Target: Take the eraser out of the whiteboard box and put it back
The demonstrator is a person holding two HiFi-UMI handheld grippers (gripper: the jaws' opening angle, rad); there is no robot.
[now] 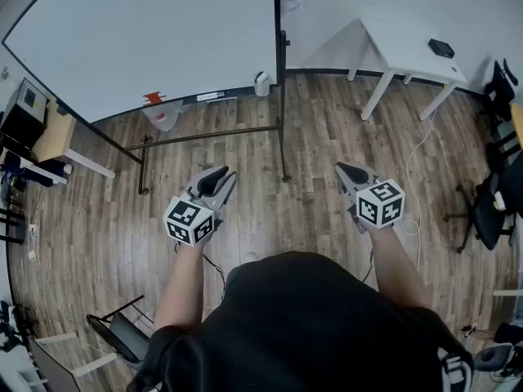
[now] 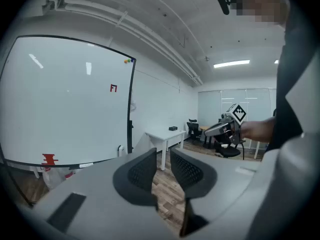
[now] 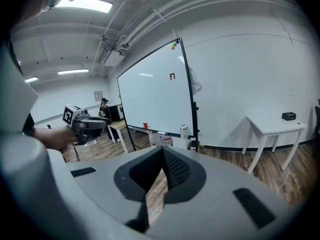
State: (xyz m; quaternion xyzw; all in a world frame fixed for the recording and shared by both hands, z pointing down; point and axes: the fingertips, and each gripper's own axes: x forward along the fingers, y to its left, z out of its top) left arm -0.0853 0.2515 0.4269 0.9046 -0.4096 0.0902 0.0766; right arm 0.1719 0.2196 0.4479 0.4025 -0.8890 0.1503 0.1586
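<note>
In the head view we hold the left gripper (image 1: 222, 174) and the right gripper (image 1: 341, 168) side by side over the wood floor (image 1: 310, 129), both well back from the whiteboard (image 1: 139, 31). A small white box (image 1: 261, 82) sits at the board's lower right corner. We cannot make out the eraser. In the left gripper view our jaws are closed with nothing between them. In the right gripper view the jaws meet at their tips, also empty.
</note>
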